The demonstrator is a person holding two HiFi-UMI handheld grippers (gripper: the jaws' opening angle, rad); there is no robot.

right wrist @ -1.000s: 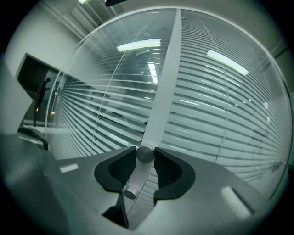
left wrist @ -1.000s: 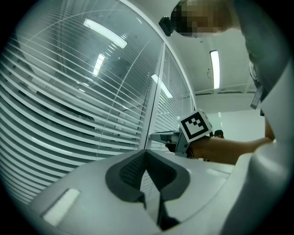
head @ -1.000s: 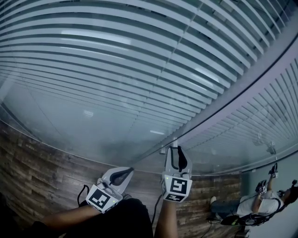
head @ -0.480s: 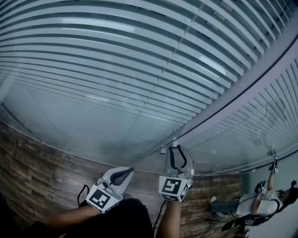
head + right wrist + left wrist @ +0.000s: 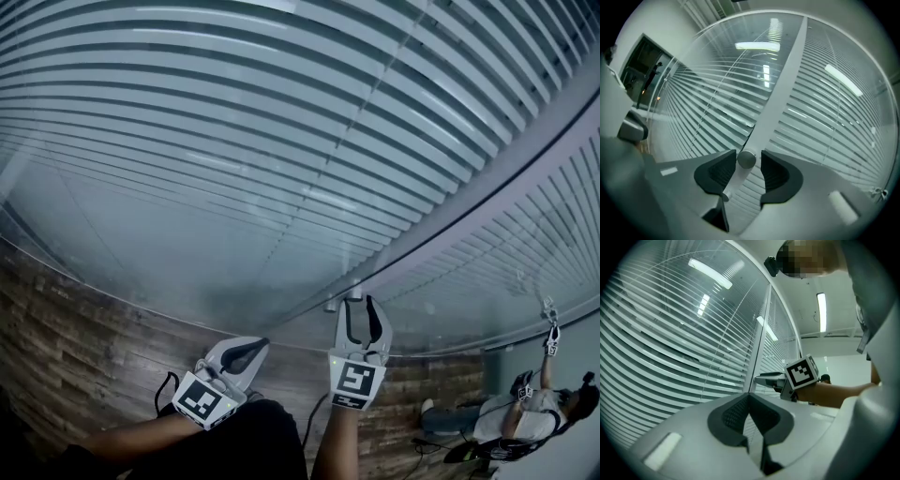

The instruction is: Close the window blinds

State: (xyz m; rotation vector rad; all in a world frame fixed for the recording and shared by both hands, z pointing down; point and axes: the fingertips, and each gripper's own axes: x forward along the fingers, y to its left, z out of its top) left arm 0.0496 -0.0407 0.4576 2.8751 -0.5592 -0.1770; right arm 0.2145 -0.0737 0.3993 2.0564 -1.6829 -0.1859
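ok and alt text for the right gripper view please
The jaws of the right gripper, which have just been opening, stand apart around a small round metal knob on a white window post. Slatted blinds fill both sides.

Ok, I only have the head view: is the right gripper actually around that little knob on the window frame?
Observer: Yes. In the right gripper view a round silver knob on the white frame post sits between the right gripper jaws.
Operator: Clamped on it?
Observer: No. The jaws have just been opening; the pads are not pressing it, with a gap showing on one side.
Operator: And the left gripper?
Observer: Shut, pads together, nothing between them.
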